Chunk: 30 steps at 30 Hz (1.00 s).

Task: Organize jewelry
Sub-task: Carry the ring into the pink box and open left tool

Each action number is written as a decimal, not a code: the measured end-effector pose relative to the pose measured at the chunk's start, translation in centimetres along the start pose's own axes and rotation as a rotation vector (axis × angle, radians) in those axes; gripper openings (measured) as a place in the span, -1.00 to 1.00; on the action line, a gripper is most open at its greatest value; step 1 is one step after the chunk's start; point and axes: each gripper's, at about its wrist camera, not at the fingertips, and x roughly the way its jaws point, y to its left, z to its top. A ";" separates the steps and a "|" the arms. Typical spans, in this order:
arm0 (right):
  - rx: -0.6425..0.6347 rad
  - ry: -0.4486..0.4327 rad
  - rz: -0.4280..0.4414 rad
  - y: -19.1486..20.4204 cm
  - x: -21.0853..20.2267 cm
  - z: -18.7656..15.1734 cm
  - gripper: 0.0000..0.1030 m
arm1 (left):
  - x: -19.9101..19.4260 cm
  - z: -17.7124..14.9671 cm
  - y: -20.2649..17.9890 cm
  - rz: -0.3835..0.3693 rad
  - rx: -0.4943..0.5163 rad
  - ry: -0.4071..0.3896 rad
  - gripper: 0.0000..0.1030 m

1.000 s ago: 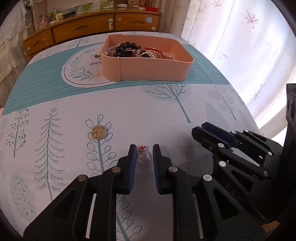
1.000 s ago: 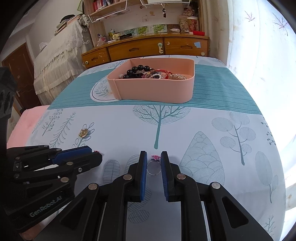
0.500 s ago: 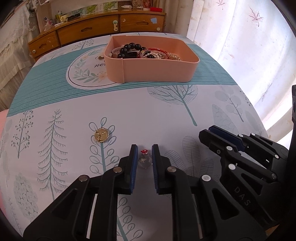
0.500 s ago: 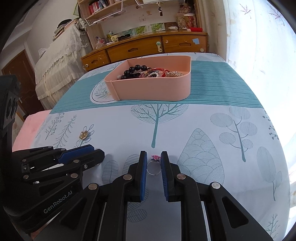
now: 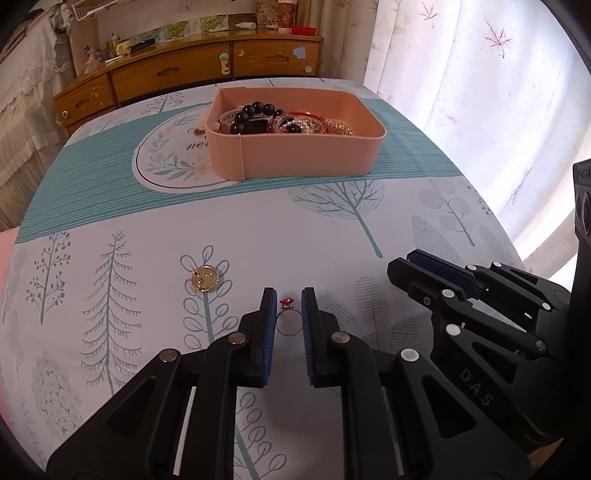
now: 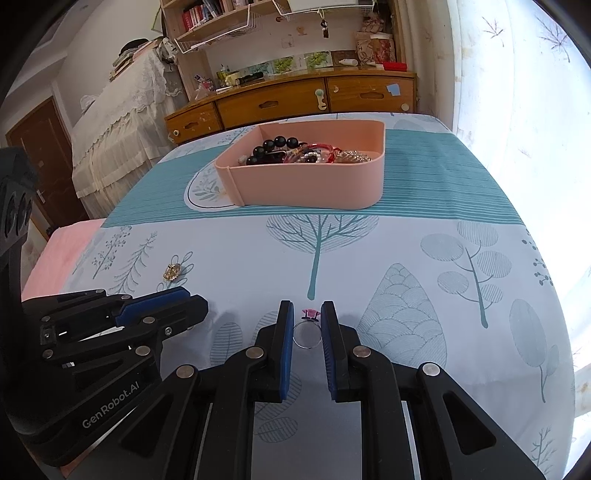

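The left claw (image 5: pixel 289 314) grips a thin silver ring with a red stone (image 5: pixel 287 320); the band stands upright between the two blue pads, which press it on either side, and the stone points toward the far end. The right claw (image 6: pixel 307 325) likewise clamps a silver ring with a pink stone (image 6: pixel 307 330), pads touching the band left and right. Both rings sit above the tree-print bedspread (image 5: pixel 295 229), near its close edge.

Compared with a second ago, the left claw's pads have drawn closer together around the red ring, and the ring has turned so its band shows more fully. Both cameras now sit higher above the bed, so the pink tray (image 5: pixel 306 162) appears further down in each view. The right claw's hold on its ring looks unchanged.

The left wrist view shows the inside of the tray from above, with black beads (image 5: pixel 255 110) and a tangle of red and gold pieces, and a gold round pendant (image 5: pixel 204 278) lying on the bedspread just left of the left claw. The right wrist view shows that pendant (image 6: pixel 172 271) only small and side-on, but adds the wall shelves (image 6: pixel 221 22), a lace-covered cabinet (image 6: pixel 122 122) and a brown door (image 6: pixel 44 162) at the far left.
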 end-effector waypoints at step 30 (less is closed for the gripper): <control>0.228 0.015 0.093 -7.2 4.6 22.4 -0.71 | 3.6 23.4 2.7 -0.158 -0.086 -0.073 -0.78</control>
